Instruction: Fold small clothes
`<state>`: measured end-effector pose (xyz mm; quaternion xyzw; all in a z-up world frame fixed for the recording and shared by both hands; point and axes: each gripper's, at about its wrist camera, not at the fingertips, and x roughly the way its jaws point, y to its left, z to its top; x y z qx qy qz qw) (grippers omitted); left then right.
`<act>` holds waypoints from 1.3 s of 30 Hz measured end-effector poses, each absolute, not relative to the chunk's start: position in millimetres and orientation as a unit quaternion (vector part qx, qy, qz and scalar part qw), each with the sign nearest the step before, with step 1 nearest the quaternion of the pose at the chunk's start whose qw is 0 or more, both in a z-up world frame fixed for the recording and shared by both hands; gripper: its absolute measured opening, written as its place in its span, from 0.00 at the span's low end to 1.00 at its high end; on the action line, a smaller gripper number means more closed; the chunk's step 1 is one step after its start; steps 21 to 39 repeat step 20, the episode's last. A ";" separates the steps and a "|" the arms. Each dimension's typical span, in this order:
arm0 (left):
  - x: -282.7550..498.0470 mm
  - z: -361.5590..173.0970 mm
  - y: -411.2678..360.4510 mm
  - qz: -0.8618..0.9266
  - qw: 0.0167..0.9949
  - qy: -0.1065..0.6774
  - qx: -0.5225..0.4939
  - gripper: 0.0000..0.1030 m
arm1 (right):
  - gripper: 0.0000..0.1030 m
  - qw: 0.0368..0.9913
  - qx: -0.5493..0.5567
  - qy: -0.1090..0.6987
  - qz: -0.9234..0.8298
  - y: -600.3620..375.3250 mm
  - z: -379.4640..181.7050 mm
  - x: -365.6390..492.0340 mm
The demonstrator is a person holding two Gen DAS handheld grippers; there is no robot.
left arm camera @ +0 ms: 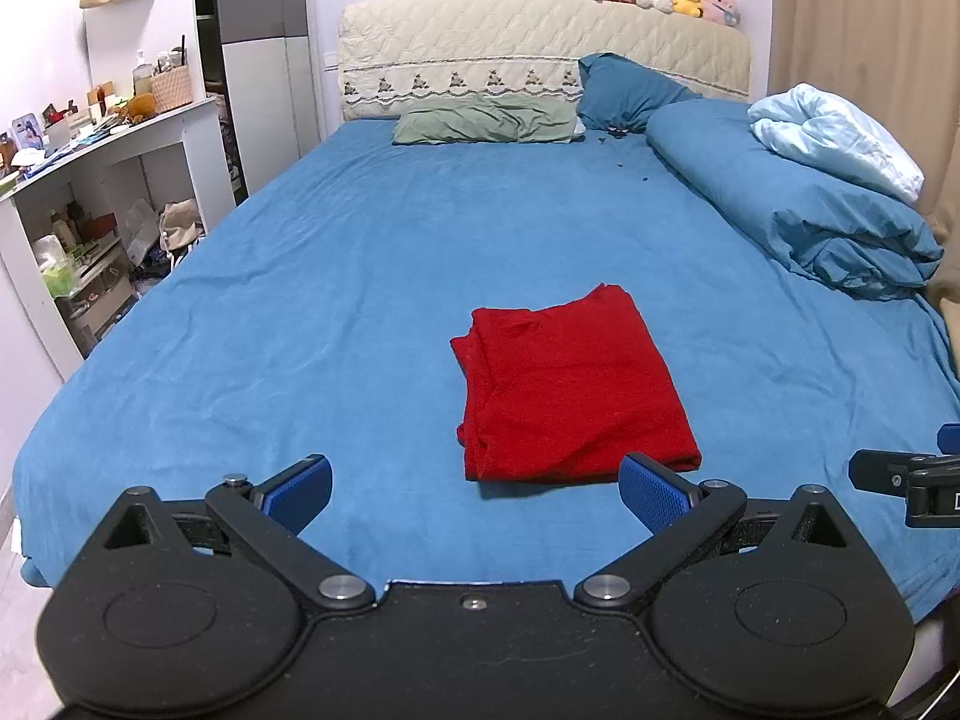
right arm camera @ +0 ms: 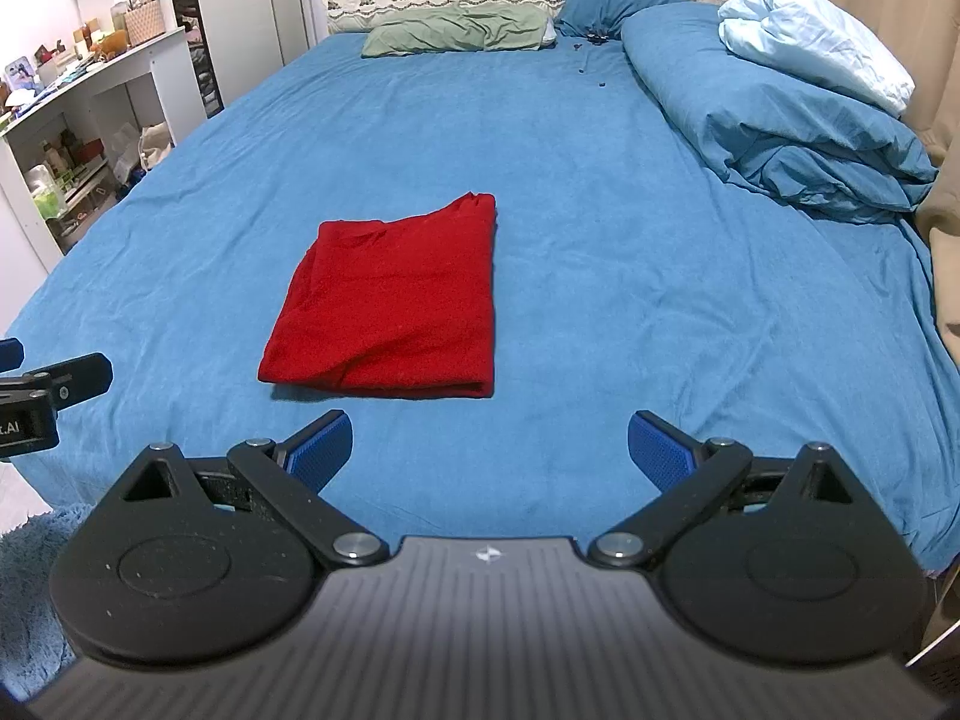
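A: Start with our fingers. On the left gripper (left arm camera: 474, 489) they stand wide apart with nothing between them, hovering above the near edge of the bed (left arm camera: 300, 276). The right gripper (right arm camera: 489, 447) is the same: fingers spread, empty, also over the near edge.

B: And the red garment (left arm camera: 570, 390) lies flat on the sheet just beyond both, toward the near edge and roughly midway between the bed's sides. It looks folded into a rough rectangle already, several layers thick.

A: We judge one more fold could remain, or only a tidy-up. The left side of the stack shows loose, uneven layers, while the right side looks like a clean fold line.

B: So if we fold again, we should take the two near corners, one per gripper, and pinch through all the layers, not just the top one. Then lift low and carry them evenly toward the far edge.

A: Agreed. The cloth is soft and will sag, so we should move both sides together, lay it down, then smooth.

B: The duvet (left arm camera: 798, 210) along the bed's right edge stays well apart from our work.
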<state>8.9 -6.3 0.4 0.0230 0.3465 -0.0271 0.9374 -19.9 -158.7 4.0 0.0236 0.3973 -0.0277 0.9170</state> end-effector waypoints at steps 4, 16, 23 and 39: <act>9.2 0.0 -7.3 -0.023 0.938 0.345 0.024 1.00 | 1.00 0.917 0.023 0.397 -0.028 -158.1 4.2 -20.2; 10.4 -0.2 -2.3 -0.019 0.942 0.334 0.015 1.00 | 1.00 0.917 0.025 0.398 -0.025 -157.1 6.6 -16.1; 11.4 -0.8 -1.6 -0.018 0.944 0.329 0.020 1.00 | 1.00 0.916 0.025 0.399 -0.025 -158.5 5.5 -12.5; 11.4 -0.8 -1.6 -0.018 0.944 0.329 0.020 1.00 | 1.00 0.916 0.025 0.399 -0.025 -158.5 5.5 -12.5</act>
